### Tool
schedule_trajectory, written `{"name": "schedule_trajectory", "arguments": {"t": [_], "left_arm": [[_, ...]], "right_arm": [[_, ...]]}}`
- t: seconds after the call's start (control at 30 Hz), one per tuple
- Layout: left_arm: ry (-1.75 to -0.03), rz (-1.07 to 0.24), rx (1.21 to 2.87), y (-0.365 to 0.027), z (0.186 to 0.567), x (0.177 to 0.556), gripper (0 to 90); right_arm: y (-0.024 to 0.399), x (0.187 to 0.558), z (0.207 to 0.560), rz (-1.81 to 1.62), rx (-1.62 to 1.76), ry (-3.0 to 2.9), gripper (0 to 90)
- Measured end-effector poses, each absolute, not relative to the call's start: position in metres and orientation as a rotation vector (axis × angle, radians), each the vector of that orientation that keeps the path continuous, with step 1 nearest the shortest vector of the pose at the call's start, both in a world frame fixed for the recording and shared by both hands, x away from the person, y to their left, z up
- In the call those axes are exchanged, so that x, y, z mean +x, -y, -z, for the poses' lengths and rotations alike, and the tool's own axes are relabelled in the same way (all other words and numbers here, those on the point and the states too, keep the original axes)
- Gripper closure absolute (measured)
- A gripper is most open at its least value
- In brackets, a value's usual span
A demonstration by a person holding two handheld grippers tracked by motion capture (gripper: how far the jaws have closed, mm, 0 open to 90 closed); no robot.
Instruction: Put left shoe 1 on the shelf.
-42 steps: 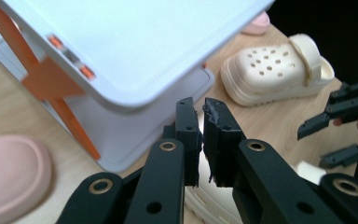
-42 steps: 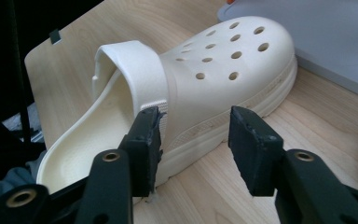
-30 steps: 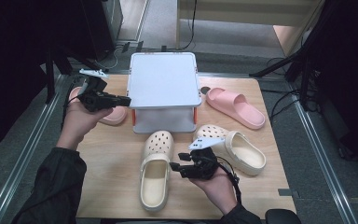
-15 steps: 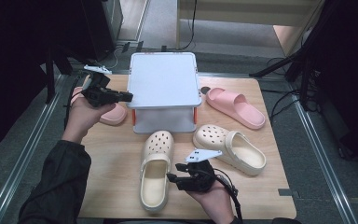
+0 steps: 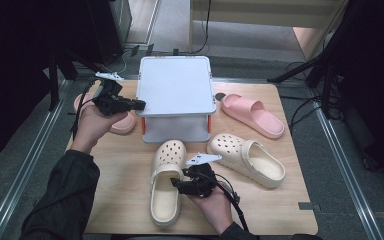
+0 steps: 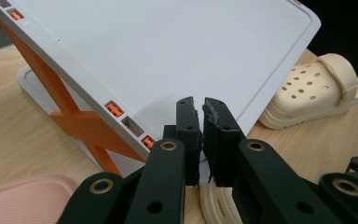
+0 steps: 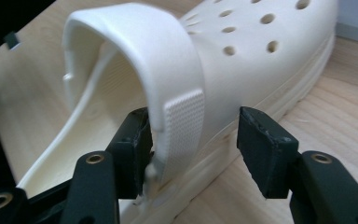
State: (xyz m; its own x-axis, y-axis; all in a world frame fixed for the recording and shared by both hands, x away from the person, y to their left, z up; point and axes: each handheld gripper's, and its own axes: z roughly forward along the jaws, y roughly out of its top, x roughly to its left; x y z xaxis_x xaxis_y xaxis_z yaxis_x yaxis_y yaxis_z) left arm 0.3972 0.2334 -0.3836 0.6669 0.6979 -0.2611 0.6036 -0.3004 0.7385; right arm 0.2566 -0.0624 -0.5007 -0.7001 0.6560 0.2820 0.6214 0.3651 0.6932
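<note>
A cream clog [image 5: 166, 165] lies toe-away at the front middle of the wooden table [image 5: 280, 200]. My right gripper [image 5: 176, 186] reaches in from the right at its heel end. In the right gripper view the right gripper [image 7: 193, 126] stands open astride the clog's heel strap [image 7: 182, 116], its jaws having just been opening: one jaw sits inside the shoe against the strap, the other stands off the outer side. My left gripper [image 5: 140, 105] hovers at the left edge of the white folding stand [image 5: 177, 85]. The left gripper [image 6: 203, 107] has been closing and is shut on nothing.
A second cream clog [image 5: 247, 157] lies right of the first. One pink slide [image 5: 252, 115] rests at the back right, another pink slide [image 5: 122, 122] under my left hand. The stand's orange legs [image 6: 81, 126] rise beside the left jaws. Dark cables and a rail edge the table.
My right hand has moved left and down to the clog's heel, and its jaws have spread around the strap. The left hand has stayed by the stand.
</note>
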Motion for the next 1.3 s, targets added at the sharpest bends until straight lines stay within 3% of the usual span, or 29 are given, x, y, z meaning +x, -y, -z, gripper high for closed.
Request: {"name": "schedule_trajectory", "arguments": {"t": [0.17, 0.37, 0.67, 1.3], "left_arm": [[-1.003, -0.136, 2.009, -0.233, 0.384, 0.397, 84.3], [-0.997, -0.139, 2.012, -0.234, 0.384, 0.397, 83.5], [-0.995, -0.137, 2.011, -0.235, 0.384, 0.397, 82.6], [-0.993, -0.127, 2.007, -0.235, 0.384, 0.398, 82.4]], "right_arm": [[0.060, 0.261, 0.501, -1.266, 1.216, -2.553, 46.2], [0.060, 0.263, 0.497, -1.253, 1.203, -2.549, 55.1], [0.070, 0.279, 0.493, -1.269, 1.238, -2.566, 75.3], [0.057, 0.313, 0.453, -1.259, 1.174, -2.535, 78.3]]}}
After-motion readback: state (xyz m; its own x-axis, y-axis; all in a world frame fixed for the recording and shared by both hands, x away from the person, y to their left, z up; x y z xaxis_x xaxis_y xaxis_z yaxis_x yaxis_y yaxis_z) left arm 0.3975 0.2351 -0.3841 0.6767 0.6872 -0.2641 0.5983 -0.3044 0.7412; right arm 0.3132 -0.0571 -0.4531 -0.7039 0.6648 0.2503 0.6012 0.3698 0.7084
